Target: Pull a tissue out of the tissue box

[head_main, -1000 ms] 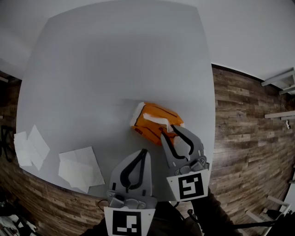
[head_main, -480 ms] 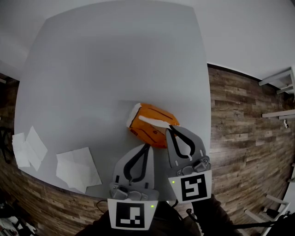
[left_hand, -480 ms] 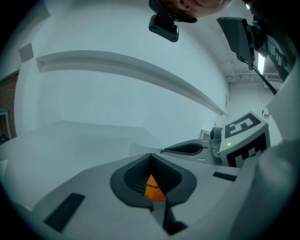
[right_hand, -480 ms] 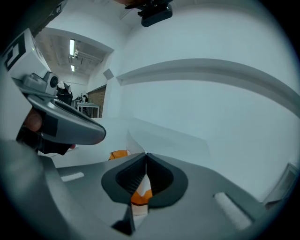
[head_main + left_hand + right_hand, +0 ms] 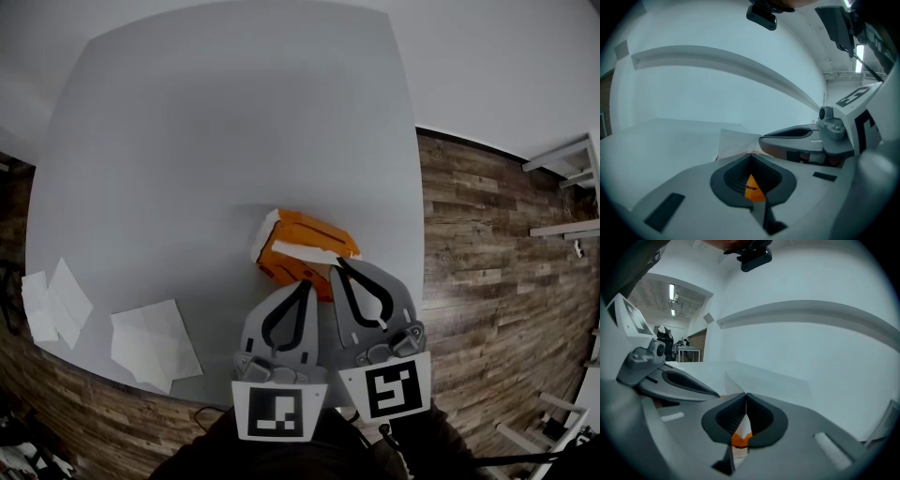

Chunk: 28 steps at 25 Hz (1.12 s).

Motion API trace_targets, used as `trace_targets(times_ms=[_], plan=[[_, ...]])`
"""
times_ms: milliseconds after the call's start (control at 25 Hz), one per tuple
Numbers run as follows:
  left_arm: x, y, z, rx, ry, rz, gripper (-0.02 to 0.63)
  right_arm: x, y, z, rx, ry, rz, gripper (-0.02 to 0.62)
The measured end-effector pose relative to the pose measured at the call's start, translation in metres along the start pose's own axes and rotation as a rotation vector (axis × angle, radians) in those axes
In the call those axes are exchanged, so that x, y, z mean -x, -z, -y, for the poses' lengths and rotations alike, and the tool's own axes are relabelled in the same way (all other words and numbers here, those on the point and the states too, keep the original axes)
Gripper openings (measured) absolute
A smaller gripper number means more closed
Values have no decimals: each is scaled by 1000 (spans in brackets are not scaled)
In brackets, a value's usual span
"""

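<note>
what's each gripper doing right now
left gripper: closed, nothing between its jaws
right gripper: closed on a tissue from the orange tissue box

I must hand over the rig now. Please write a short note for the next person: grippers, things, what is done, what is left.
Right gripper: shut on the tissue sticking out of the tissue box.
Left gripper: shut, empty, tips at the box's near edge.
Box stands on the grey table; loose tissues lie at its left corner.
Done: tissue gripped. Left: pull it free.
</note>
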State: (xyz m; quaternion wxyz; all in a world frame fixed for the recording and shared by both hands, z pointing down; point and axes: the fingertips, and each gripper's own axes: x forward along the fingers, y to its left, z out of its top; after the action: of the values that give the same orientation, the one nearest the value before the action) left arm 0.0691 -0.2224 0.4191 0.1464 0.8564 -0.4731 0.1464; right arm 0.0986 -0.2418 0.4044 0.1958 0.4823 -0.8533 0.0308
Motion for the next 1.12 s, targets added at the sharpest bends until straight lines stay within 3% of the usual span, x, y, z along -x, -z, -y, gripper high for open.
trace_targets(times_ms=[320, 760, 1120], plan=[[-10, 23, 1, 43, -15, -61, 0, 4, 2, 1, -26, -10, -30, 3], [-24, 36, 0, -15, -8, -49, 0, 3, -7, 2, -32, -4, 35, 3], [-29, 43, 1, 1, -10, -67, 0, 10, -16, 4, -53, -14, 49, 3]])
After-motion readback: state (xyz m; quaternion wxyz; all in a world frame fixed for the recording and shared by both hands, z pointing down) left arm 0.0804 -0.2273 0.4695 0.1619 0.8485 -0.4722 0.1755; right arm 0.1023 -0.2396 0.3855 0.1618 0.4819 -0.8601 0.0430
